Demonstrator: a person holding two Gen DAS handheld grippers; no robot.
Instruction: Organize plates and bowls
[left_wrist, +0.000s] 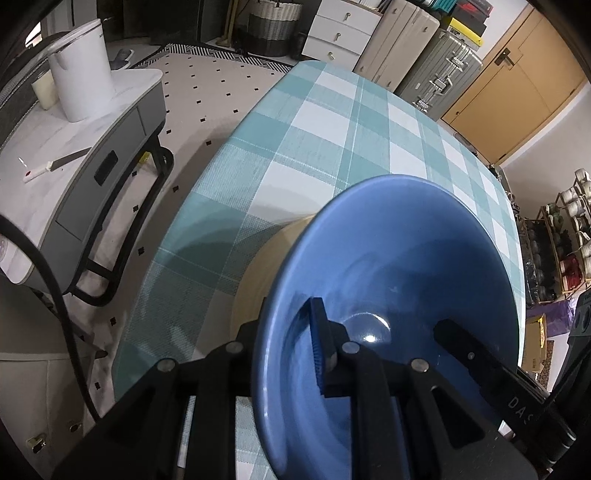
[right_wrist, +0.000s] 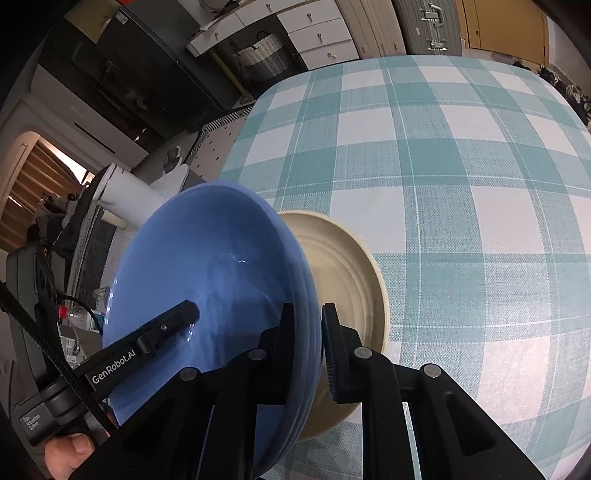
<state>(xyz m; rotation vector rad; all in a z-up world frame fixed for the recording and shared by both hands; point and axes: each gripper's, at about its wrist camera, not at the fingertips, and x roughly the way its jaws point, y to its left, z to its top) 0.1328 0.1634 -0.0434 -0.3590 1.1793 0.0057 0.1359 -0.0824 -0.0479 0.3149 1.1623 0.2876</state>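
Both hand-held grippers are on the blue bowl (right_wrist: 207, 295): my left hand-held gripper (left_wrist: 291, 354) is clamped on one side of the rim, one jaw inside and one outside, and my right hand-held gripper (right_wrist: 308, 350) pinches the opposite rim the same way. Bowl is off the bench (right_wrist: 461, 166), tilted, carried between the two, directly over the cream plate (right_wrist: 343, 266) that lies flat on the checked cloth. Whether the bowl's underside touches the plate yet, can't tell; looks just above it. Progress, my read: one bowl picked up and nearly placed on the plate, so stacking is mid-step; left to do is lower it level, centre it, release both sides. No other plates or bowls visible on the bench, so this may be the last pair, but much of the bench near me is hidden by the bowl. Around: rest of the cloth bare in view; off the bench a grey side table (left_wrist: 92, 177) with a white kettle (left_wrist: 81, 70) and a pale cup (left_wrist: 43, 88), drawers (left_wrist: 338, 33), suitcases (left_wrist: 439, 70), woven basket (left_wrist: 273, 26), shoe rack (left_wrist: 569, 236) at far right. Nothing blocks the set-down; only risk I see is the tilt making the bowl land rim-first and shift the plate.
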